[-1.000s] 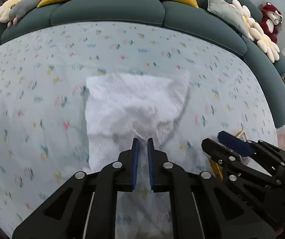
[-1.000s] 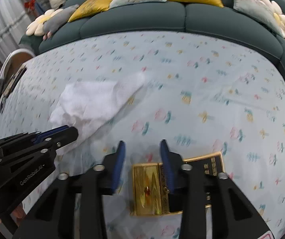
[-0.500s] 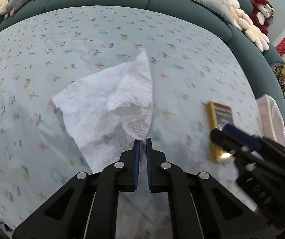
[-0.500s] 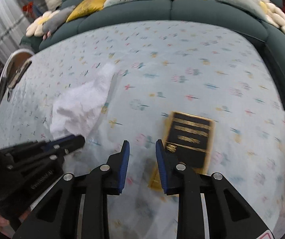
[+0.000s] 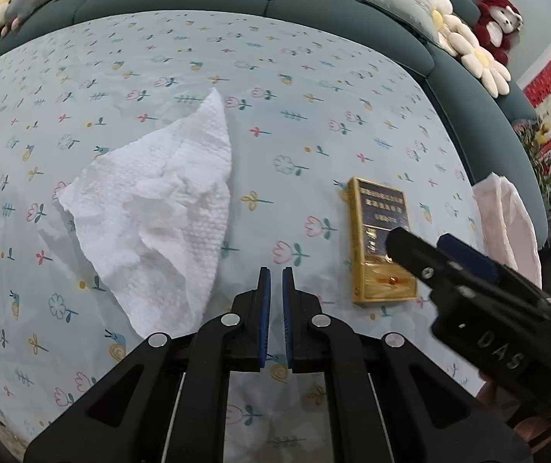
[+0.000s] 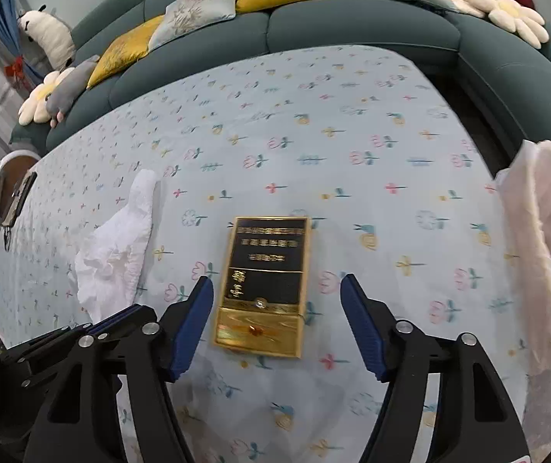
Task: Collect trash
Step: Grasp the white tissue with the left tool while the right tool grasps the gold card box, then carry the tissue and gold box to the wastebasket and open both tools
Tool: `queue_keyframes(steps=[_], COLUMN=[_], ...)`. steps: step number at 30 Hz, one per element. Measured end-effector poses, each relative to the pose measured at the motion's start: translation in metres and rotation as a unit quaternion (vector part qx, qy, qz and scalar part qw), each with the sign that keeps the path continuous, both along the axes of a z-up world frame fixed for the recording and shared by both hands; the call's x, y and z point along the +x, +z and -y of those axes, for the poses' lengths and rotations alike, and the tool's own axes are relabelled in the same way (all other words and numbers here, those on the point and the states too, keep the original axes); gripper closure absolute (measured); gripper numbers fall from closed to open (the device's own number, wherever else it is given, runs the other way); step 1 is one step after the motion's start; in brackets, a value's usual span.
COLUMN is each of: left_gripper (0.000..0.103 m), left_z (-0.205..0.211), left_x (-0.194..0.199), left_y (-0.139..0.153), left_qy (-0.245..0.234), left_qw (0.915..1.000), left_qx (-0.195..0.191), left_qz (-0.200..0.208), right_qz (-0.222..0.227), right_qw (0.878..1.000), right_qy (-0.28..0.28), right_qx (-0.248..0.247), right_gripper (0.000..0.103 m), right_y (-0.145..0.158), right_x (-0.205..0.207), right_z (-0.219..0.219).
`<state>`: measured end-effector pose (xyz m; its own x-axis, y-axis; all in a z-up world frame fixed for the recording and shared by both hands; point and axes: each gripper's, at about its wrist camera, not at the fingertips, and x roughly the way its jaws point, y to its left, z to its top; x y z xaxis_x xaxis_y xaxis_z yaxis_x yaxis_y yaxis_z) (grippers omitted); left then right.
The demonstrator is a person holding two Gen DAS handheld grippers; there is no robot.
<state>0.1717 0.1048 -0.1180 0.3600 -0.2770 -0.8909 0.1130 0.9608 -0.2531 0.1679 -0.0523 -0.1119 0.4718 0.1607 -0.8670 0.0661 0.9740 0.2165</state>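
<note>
while the right tool [image 6: 277,301] hovers low with its jaws spread wide either side of the gold and black box [image 6: 265,283] on the floral worktop [image 6: 352,154], the left tool [image 5: 276,287], jaws nearly together and empty, points just right of the crumpled white tissue [image 5: 159,212].

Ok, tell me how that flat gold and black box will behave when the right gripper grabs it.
The flat gold and black box looks rigid, so it should hold shape between the open right gripper. Its glossy surface may slip. Lying flat, it won't roll.
</note>
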Motion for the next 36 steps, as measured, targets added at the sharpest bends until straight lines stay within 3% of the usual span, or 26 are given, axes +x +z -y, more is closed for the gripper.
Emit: queue_keyframes(steps=[7, 8, 10, 12, 14, 19, 21, 23, 24, 25, 26, 36], left_gripper=[0.094, 0.087, 0.052, 0.042, 0.035, 0.035, 0.036, 0.050, 0.067, 0.077, 0.097, 0.099], left_z=[-0.022, -0.027, -0.035, -0.041, -0.047, -0.046, -0.043, -0.040, -0.039, -0.038, -0.037, 0.001], left_x=[0.004, 0.005, 0.006, 0.007, 0.013, 0.024, 0.028, 0.030, 0.031, 0.033, 0.034, 0.017], left_y=[-0.003, -0.001, 0.002, 0.003, -0.002, -0.011, -0.012, -0.012, -0.011, -0.011, -0.012, 0.024], left_qy=[0.035, 0.044, 0.066, 0.086, 0.095, 0.095, 0.089, 0.086, 0.080, 0.072, 0.061, 0.021], left_qw=[0.9994, 0.9990, 0.9977, 0.9960, 0.9953, 0.9953, 0.9956, 0.9957, 0.9962, 0.9971, 0.9980, 0.9994], left_qx=[-0.004, -0.003, 0.005, 0.013, 0.015, 0.021, 0.029, 0.035, 0.033, 0.026, 0.014, 0.001], left_qz=[0.004, 0.007, 0.015, 0.022, 0.010, 0.001, 0.004, 0.007, 0.006, 0.003, -0.006, 0.029], right_qz=[-0.021, -0.016, -0.014, -0.013, -0.012, -0.012, -0.011, -0.011, -0.011, -0.011, -0.011, 0.017], right_qw=[1.000, 1.000, 1.000, 1.000, 1.000, 1.000, 1.000, 1.000, 1.000, 1.000, 1.000, 1.000], right_qy=[0.008, 0.008, 0.012, 0.015, 0.014, 0.015, 0.015, 0.014, 0.014, 0.013, 0.012, -0.011], right_qx=[-0.008, -0.010, -0.016, -0.019, -0.021, -0.018, -0.016, -0.011, -0.008, -0.006, -0.004, 0.005], right_gripper=[0.036, 0.036, 0.035, 0.037, 0.042, 0.047, 0.048, 0.048, 0.048, 0.048, 0.048, 0.048], right_y=[-0.023, -0.023, -0.024, -0.024, -0.023, -0.023, -0.023, -0.023, -0.022, -0.022, -0.021, 0.008], right_x=[0.010, 0.009, 0.010, 0.011, 0.012, 0.013, 0.013, 0.013, 0.012, 0.011, 0.009, -0.015], right_z=[-0.015, -0.016, -0.018, -0.018, -0.018, -0.015, -0.014, -0.013, -0.012, -0.011, -0.011, 0.019])
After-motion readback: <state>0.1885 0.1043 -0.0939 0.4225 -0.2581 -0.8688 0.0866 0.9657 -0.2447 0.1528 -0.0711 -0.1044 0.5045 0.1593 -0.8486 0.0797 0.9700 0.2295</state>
